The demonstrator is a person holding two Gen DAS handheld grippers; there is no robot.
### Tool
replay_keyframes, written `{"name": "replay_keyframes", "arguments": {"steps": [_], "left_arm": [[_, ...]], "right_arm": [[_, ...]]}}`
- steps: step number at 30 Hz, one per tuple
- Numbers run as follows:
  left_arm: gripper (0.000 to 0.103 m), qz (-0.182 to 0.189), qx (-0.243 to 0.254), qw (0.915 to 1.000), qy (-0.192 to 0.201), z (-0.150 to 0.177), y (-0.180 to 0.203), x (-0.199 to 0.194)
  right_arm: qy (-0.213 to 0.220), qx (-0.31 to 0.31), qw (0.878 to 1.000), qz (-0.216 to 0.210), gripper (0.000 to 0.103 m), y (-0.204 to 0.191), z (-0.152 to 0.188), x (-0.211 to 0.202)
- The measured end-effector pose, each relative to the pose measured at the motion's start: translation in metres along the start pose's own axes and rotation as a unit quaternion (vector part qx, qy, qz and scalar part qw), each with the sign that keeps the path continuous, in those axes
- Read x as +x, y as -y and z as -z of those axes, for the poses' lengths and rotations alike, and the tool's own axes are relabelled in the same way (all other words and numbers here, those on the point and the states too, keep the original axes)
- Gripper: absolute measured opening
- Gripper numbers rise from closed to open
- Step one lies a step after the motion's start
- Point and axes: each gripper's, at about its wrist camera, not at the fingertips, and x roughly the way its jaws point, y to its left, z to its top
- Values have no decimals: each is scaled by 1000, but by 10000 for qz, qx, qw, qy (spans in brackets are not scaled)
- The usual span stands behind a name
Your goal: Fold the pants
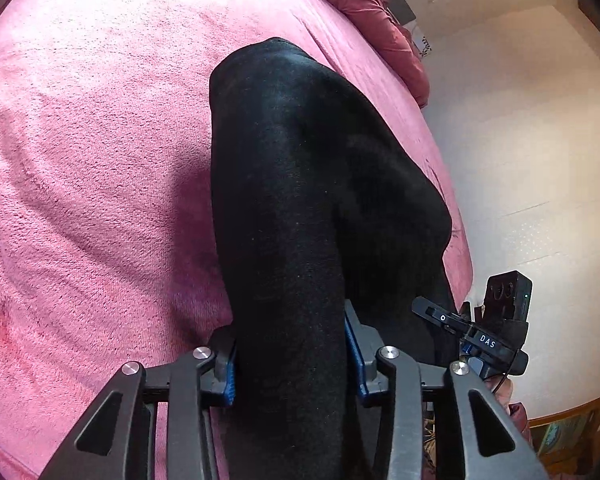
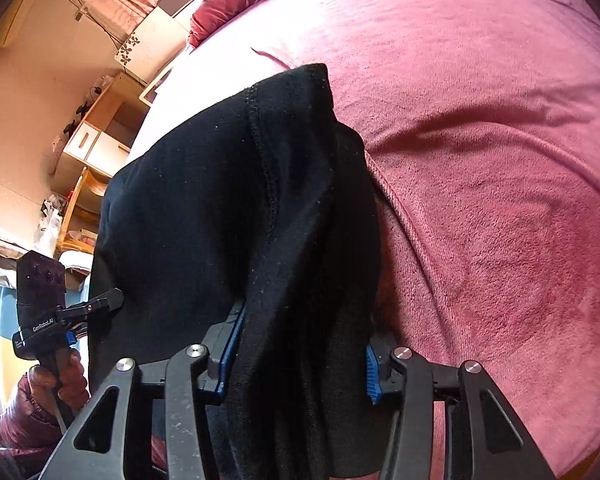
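Note:
The black pants (image 1: 300, 184) hang lifted above the pink bed cover (image 1: 92, 128). My left gripper (image 1: 290, 364) is shut on a thick fold of the black fabric, which drapes forward over its blue pads. My right gripper (image 2: 300, 360) is shut on another bunched part of the pants (image 2: 228, 208), with a stitched seam showing on top. The right gripper also shows in the left wrist view (image 1: 484, 332), close by at the right. The left gripper shows in the right wrist view (image 2: 56, 320), at the left. The fingertips of both are hidden by cloth.
The pink fleece bed cover (image 2: 480, 120) fills most of both views. A dark red quilt (image 1: 372, 12) lies at the far end of the bed. The bed edge and pale floor (image 1: 520, 140) are on the right. Wooden shelves (image 2: 96, 136) stand beyond the bed.

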Motion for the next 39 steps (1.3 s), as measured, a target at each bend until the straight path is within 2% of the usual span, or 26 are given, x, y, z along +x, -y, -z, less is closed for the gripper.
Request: {"name": "replay_keyframes", "arguments": {"steps": [9, 19, 32, 39], "left_arm": [[41, 30, 215, 9995, 224, 9, -3, -29], [41, -220, 359, 9966, 701, -5, -21, -78], [41, -644, 224, 9911, 1146, -58, -55, -133], [41, -799, 121, 9904, 1124, -97, -77, -141]], "right_arm": [[60, -298, 9995, 0, 47, -28, 3, -10], [81, -642, 9976, -244, 47, -77, -25, 12], [-52, -981, 9937, -542, 47, -143, -84, 64], [-142, -967, 9936, -571, 47, -164, -105, 87]]}}
